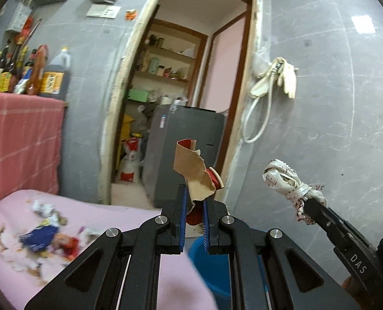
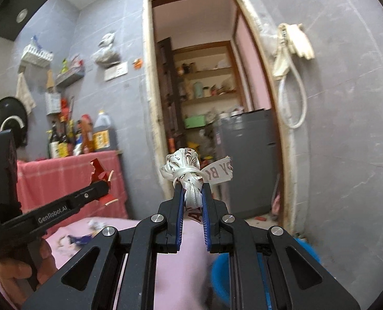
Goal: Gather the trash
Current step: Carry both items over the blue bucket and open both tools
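My left gripper (image 1: 194,196) is shut on a torn piece of brown and red cardboard (image 1: 191,173), held up in the air above a blue bucket (image 1: 212,266). It also shows in the right wrist view (image 2: 103,188). My right gripper (image 2: 192,188) is shut on a knotted white plastic wrapper (image 2: 186,170) with red print; it shows at the right of the left wrist view (image 1: 287,180). A heap of scraps and wrappers (image 1: 41,237) lies on the pink tabletop (image 1: 114,219) at the lower left.
The blue bucket (image 2: 305,255) stands on the floor beside the pink table, below both grippers. A counter with a red checked cloth (image 1: 18,139) holds bottles (image 1: 33,72). A doorway ahead opens onto a grey appliance (image 1: 183,144) and shelves. A hose and gloves (image 1: 276,77) hang on the wall.
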### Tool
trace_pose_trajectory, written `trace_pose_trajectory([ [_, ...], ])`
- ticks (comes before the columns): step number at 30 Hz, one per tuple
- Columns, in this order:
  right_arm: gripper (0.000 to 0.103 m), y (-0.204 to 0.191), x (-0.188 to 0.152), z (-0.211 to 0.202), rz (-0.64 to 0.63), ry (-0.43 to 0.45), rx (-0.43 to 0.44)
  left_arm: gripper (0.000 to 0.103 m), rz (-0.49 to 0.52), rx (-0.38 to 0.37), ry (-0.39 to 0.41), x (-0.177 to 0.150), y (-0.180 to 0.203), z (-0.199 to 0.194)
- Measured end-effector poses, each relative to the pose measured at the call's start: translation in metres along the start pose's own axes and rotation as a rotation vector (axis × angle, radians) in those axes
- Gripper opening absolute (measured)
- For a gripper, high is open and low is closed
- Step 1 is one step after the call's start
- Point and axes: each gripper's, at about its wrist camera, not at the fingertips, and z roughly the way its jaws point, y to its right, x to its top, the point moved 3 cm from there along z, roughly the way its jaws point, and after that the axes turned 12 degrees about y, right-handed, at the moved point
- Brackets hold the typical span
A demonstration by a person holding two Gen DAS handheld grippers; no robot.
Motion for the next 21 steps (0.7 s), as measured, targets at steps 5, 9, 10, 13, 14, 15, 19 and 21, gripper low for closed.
trace_pose_trajectory([
  [5,0.011,0.03,0.004,-0.001,-0.005,0.021,-0.068,0.008,0.043,-0.044,-0.019,-0.013,0.027,0.029],
  [9,0.011,0.05,-0.002,0.0,-0.002,0.011,-0.107,0.008,0.063,-0.07,-0.065,-0.03,0.044,0.052],
  [10,0.011,0.056,-0.004,0.001,-0.001,0.003,-0.118,0.008,0.065,-0.074,-0.077,-0.036,0.047,0.056],
  [13,0.011,0.073,-0.015,0.005,0.02,-0.031,-0.142,0.008,0.072,-0.086,-0.124,-0.05,0.055,0.073],
  [14,0.011,0.077,-0.02,0.006,0.027,-0.043,-0.149,0.008,0.072,-0.089,-0.138,-0.055,0.057,0.077],
  [15,0.011,0.082,-0.024,0.006,0.033,-0.053,-0.154,0.008,0.072,-0.095,-0.157,-0.06,0.059,0.083],
  [19,0.011,0.1,-0.044,0.012,0.069,-0.112,-0.181,0.008,0.07,-0.108,-0.243,-0.081,0.064,0.105],
  [21,0.011,0.108,-0.054,0.016,0.09,-0.142,-0.192,0.009,0.063,-0.12,-0.291,-0.092,0.063,0.114],
])
